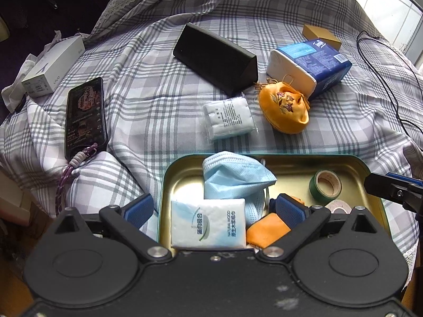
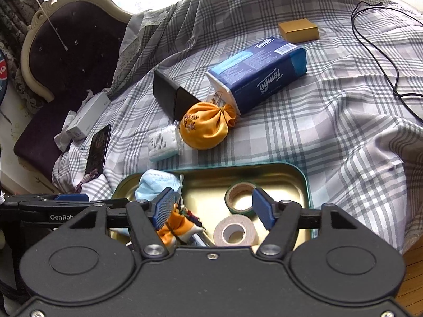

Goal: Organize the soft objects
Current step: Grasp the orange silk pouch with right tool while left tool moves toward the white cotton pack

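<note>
- Left wrist view, nearest: the left hand-held gripper [image 1: 214, 211] is spread wide and holds nothing, poised over the near end of the gold tin tray [image 1: 290, 161], which sits on the plaid-covered bed [image 1: 148, 100].
- Between its blue pads [image 1: 290, 212] lie a white tissue pack [image 1: 208, 223], a crumpled blue face mask [image 1: 235, 177] and an orange pouch [image 1: 267, 231], all inside the tray.
- Right wrist view: the right hand-held gripper [image 2: 214, 207] is likewise released, hovering above a green tape roll [image 2: 240, 195] and a pale tape roll [image 2: 234, 233] in the same tray (the second orange item under its left finger is partly hidden).
- Just beyond the tray rim, on the bedspread, rest a wrapped pack of white cotton pads [image 1: 229, 117] and an embroidered orange satin pouch [image 1: 284, 108], side by side.
- Farther back: a black triangular case [image 1: 215, 58] and a blue Tempo tissue pack [image 1: 309, 64], the latter touching the satin pouch.
- To the left, a smartphone [image 1: 85, 117] and a white phone box [image 1: 54, 67].
- Farthest: a small gold box [image 1: 322, 36] and a black cable [image 1: 380, 66].
</note>
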A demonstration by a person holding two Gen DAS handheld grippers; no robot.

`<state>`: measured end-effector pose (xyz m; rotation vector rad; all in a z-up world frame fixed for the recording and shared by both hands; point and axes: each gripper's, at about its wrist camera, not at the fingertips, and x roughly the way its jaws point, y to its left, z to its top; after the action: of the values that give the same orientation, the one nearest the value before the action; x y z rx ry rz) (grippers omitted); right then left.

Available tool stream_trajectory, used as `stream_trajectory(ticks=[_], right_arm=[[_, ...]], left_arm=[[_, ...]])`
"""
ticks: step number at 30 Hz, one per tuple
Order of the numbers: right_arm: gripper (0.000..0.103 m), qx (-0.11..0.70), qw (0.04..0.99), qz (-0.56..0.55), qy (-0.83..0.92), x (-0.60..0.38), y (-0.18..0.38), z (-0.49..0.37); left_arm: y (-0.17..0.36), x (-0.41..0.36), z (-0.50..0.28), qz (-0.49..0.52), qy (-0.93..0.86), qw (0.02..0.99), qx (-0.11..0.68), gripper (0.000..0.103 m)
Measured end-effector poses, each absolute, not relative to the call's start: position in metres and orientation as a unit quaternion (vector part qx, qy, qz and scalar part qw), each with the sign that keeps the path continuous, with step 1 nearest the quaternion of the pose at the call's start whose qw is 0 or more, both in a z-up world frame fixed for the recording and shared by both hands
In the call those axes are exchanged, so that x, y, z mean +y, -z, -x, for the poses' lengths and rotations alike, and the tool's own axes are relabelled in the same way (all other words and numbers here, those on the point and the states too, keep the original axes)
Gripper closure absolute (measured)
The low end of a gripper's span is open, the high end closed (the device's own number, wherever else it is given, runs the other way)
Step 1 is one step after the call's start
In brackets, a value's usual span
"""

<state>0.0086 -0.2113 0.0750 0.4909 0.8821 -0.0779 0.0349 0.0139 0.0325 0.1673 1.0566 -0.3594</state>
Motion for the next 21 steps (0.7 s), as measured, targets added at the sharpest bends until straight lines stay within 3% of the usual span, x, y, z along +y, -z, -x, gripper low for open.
stream_trajectory(ticks=[6, 11, 21], right_arm=[[0.032, 0.390, 0.885, -0.245, 0.067, -0.215, -0.078, -0.024], [0.020, 0.390, 0.888, -0.237, 0.055, -0.212, -0.078, -0.041], [0.020, 0.395, 0.887, -0.226, 0.075, -0.204, -0.068, -0.076]], left_arm=[[-0.037, 0.013, -0.050, -0.075, 0.156, 0.860, 0.480, 0.001], [-0.035, 0.010, -0.061, -0.087, 0.152, 0.866, 0.469, 0.001], [-0.032, 0.012, -0.084, -0.085, 0.159, 0.869, 0.460, 0.001]])
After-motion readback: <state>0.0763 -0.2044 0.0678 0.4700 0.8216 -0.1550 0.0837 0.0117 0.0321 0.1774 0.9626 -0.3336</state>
